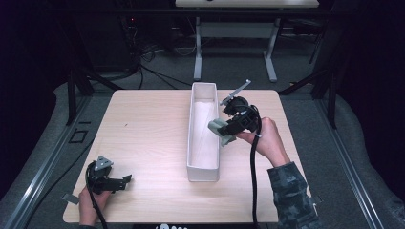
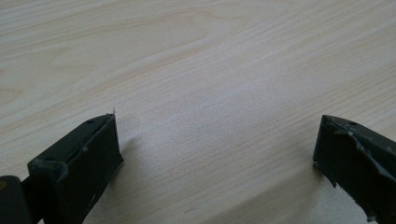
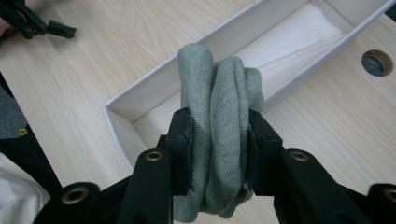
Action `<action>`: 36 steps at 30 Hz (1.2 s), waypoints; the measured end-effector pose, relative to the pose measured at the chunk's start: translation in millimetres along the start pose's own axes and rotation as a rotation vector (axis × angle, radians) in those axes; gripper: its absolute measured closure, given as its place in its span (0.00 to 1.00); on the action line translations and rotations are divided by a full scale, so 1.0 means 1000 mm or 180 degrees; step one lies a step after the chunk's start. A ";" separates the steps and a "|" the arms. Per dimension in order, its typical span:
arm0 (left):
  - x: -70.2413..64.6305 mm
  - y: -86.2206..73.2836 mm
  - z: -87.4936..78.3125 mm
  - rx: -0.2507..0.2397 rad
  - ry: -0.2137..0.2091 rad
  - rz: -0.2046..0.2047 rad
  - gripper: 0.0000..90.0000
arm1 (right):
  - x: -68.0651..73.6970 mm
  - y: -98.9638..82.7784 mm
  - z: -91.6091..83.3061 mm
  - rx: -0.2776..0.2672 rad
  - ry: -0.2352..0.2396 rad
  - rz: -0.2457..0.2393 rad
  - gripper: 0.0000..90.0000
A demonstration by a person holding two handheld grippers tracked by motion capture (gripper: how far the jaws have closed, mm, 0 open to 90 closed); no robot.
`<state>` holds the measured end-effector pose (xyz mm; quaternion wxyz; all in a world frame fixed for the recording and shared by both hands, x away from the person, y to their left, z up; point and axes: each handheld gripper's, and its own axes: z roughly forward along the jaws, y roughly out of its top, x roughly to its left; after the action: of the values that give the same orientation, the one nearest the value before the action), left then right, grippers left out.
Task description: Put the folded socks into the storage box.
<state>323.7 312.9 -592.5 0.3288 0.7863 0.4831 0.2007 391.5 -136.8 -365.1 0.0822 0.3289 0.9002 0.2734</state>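
Note:
My right gripper (image 1: 224, 130) is shut on a rolled grey-green cloth (image 3: 218, 130), squeezed between its two black jaws. It hovers at the right wall of a long white bin (image 1: 191, 143), with the cloth (image 1: 218, 128) poking over the rim. In the right gripper view the white bin (image 3: 140, 95) lies just beyond the cloth, its inside bare and white. My left gripper (image 1: 125, 180) rests low at the table's near left corner, jaws spread wide over bare wood, nothing between the fingertips (image 2: 100, 140).
The light wooden table (image 1: 143, 124) carries the bin lengthwise down its middle. A round hole (image 3: 376, 63) is cut in the tabletop beyond the bin. Cables trail from both grippers toward the near edge. Dark floor and another table's legs lie behind.

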 end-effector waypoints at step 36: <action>0.000 0.000 0.000 0.0000 0.0000 0.0001 0.01 | 0.034 0.003 0.080 0.0441 0.0452 -0.0082 0.73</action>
<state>323.7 312.9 -592.5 0.3287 0.7864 0.4829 0.2007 393.5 -78.5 -429.5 -0.0013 0.3020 0.9246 0.2321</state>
